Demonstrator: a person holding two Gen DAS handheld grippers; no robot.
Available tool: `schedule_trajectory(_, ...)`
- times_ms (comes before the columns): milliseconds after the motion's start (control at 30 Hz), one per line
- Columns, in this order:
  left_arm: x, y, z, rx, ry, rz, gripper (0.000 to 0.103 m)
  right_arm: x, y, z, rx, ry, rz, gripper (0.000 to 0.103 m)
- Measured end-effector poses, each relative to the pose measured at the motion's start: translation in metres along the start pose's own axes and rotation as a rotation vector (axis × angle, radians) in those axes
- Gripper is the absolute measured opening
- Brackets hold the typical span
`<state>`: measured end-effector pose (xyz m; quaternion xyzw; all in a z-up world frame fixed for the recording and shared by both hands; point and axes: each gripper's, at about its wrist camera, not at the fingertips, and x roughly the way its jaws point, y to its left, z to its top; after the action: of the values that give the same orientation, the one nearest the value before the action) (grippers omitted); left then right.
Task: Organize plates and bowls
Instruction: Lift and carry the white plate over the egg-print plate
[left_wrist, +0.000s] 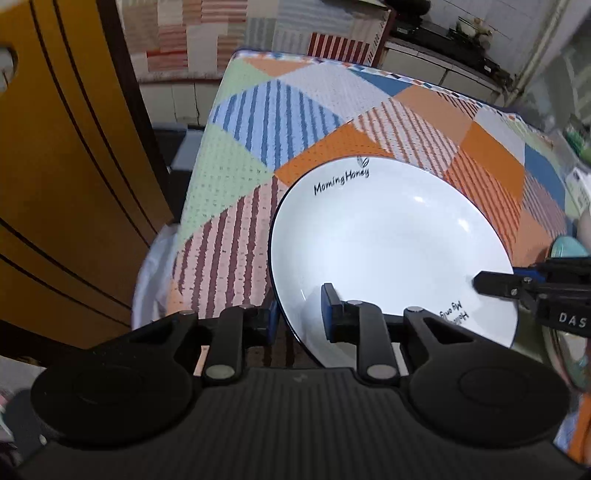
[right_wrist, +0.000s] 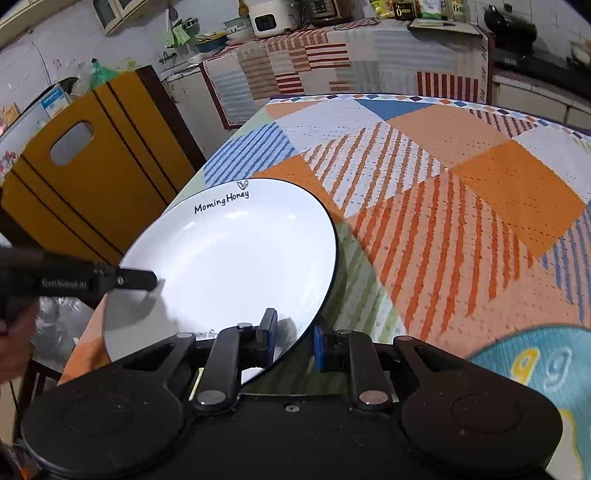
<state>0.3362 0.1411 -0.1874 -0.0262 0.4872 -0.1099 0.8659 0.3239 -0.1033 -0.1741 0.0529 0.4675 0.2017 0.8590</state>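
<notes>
Left tool (left_wrist: 299, 314) and right tool (right_wrist: 293, 338), each part-open, fingers astride a rim.

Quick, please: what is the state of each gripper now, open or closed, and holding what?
Left gripper: partly closed over the rim of the white plate; firm contact cannot be told.
Right gripper: the same, on the opposite rim.

White plate (left_wrist: 388, 240): black handwritten "Morning Honey" on rim at 12 o'clock, small leaf mark above it; same words legible in right wrist view (right_wrist: 229, 254). Second line of script on rim at 5 o'clock in left wrist view, upside down, begins "My only", rest unclear.

Right gripper (left_wrist: 480, 282), body at 3 o'clock of left view: white letters "DAS", cut by frame edge.

Left gripper (right_wrist: 155, 280), body at 9 o'clock of right view: small white lettering, blurred, unreadable.

Turquoise dish (right_wrist: 532, 373) at 4 o'clock: yellow "9", pale "6".

Packet (right_wrist: 402, 9) on counter at 12 o'clock: large "0".
</notes>
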Motion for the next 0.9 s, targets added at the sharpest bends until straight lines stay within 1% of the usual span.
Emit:
schedule_trajectory(100, -0.016, -0.006, -0.004, 0.01, -0.001, -0.012, 0.021, -0.015, 0.003, -0.005, 0.006, -0.018, -0.011, 0.024)
schedule_trajectory(233, -0.044, -0.019, -0.011, 0.056, -0.05, -0.009, 0.021, -0.039, 0.005, -0.013, 0.012, -0.043, 0.011, 0.024)
schedule_trajectory(300, -0.057, -0.026, -0.012, 0.059, -0.068, -0.017, 0.021, -0.053, 0.005, -0.016, 0.025, -0.064, 0.016, 0.024)
schedule_trajectory(500, -0.108, -0.054, -0.016, 0.097, -0.172, -0.041, 0.021, -0.11, 0.005, -0.03, 0.036, -0.152, 0.032, 0.024)
schedule_trajectory(567, -0.127, -0.067, -0.021, 0.132, -0.212, -0.04, 0.021, -0.131, 0.005, -0.035, 0.029, -0.167, 0.05, 0.024)
schedule_trajectory(633, -0.14, -0.079, -0.026, 0.149, -0.236, -0.05, 0.021, -0.15, 0.007, -0.041, 0.025, -0.182, 0.049, 0.024)
schedule_trajectory(700, -0.15, -0.09, -0.03, 0.15, -0.246, -0.074, 0.021, -0.168, 0.007, -0.047, 0.025, -0.195, 0.039, 0.024)
schedule_trajectory(833, -0.158, -0.114, -0.037, 0.176, -0.236, -0.128, 0.021, -0.197, 0.0, -0.057, 0.033, -0.219, 0.0, 0.024)
schedule_trajectory(900, -0.156, -0.131, -0.041, 0.21, -0.222, -0.126, 0.021, -0.21, -0.006, -0.062, 0.04, -0.231, -0.027, 0.024)
